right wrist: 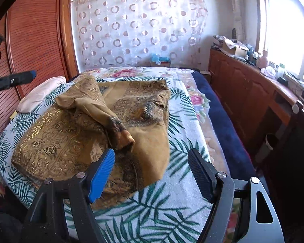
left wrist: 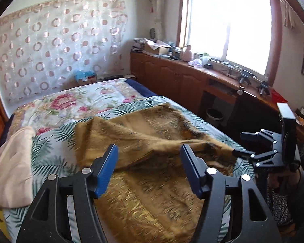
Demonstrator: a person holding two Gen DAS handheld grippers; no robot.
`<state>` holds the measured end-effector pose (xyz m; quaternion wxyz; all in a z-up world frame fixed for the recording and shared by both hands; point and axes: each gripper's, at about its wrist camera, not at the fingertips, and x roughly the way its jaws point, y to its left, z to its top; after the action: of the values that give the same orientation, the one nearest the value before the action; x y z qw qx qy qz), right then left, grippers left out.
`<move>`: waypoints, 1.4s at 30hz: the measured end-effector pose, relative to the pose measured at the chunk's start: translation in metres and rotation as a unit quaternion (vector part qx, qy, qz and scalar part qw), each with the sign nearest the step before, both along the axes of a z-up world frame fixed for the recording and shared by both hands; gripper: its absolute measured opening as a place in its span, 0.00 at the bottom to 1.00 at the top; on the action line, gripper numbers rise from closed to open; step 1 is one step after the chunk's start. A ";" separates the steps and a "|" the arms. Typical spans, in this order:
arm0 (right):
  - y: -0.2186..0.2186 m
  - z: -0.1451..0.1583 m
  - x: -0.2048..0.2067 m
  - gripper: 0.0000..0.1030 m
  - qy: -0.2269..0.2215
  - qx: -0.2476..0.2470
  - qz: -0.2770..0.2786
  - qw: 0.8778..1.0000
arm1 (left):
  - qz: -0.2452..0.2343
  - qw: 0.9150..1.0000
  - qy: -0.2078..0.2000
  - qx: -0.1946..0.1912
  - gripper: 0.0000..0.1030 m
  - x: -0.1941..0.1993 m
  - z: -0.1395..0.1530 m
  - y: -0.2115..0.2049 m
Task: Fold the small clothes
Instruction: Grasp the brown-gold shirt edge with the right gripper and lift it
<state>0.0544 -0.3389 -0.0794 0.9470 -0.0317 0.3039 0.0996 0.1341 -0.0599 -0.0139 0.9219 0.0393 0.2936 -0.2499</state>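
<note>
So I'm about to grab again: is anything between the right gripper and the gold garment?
Nothing visible. The right gripper stands open just short of the gold garment on the palm-print sheet, with only bare sheet between.

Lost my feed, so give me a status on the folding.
Left hand-held gripper open, nothing held. Right hand-held gripper open, empty. Gold garment lies partly folded on the palm-leaf sheet. Nothing in the way.

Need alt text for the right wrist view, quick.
Right gripper, jaws open and empty, hovers over a golden-brown patterned garment lying partly folded on a palm-leaf sheet on the bed; the left gripper's fingertip shows at far left.
</note>
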 end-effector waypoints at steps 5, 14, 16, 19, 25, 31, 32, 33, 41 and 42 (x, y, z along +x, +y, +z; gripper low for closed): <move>0.019 0.008 0.015 0.74 -0.002 -0.004 0.023 1.000 | 0.051 0.999 0.004 0.013 0.63 -0.006 -0.015 0.043; 0.087 0.029 0.060 0.74 -0.004 -0.025 0.100 0.995 | 0.121 0.992 0.016 -0.004 0.63 -0.010 -0.035 0.109; 0.106 0.032 0.072 0.74 -0.004 -0.034 0.118 0.992 | 0.132 0.991 0.020 -0.007 0.63 -0.009 -0.043 0.117; 0.133 0.030 0.091 0.74 0.006 -0.048 0.149 0.988 | 0.144 0.989 0.030 -0.012 0.63 -0.008 -0.054 0.126; 0.171 0.011 0.132 0.74 0.057 -0.076 0.202 0.975 | 0.151 0.988 0.040 -0.018 0.63 -0.010 -0.068 0.133; 0.194 -0.004 0.164 0.74 0.099 -0.120 0.221 0.963 | 0.148 0.988 0.040 -0.024 0.63 -0.014 -0.070 0.136; 0.195 -0.009 0.167 0.74 0.103 -0.130 0.218 0.962 | 0.146 0.988 0.039 -0.025 0.63 -0.015 -0.070 0.135; 0.196 -0.011 0.172 0.74 0.108 -0.135 0.217 0.961 | 0.144 0.988 0.039 -0.026 0.63 -0.015 -0.070 0.134; 0.187 -0.012 0.178 0.12 0.089 -0.118 0.210 0.966 | 0.140 0.989 0.039 -0.017 0.63 -0.017 -0.074 0.123; 0.184 -0.010 0.178 0.11 0.083 -0.117 0.207 0.968 | 0.138 0.990 0.039 -0.016 0.63 -0.018 -0.075 0.121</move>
<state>0.2321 -0.1547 -0.0893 0.8667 -0.1960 0.3782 0.2595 0.1165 0.0611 -0.0886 0.9359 -0.0262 0.3278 -0.1262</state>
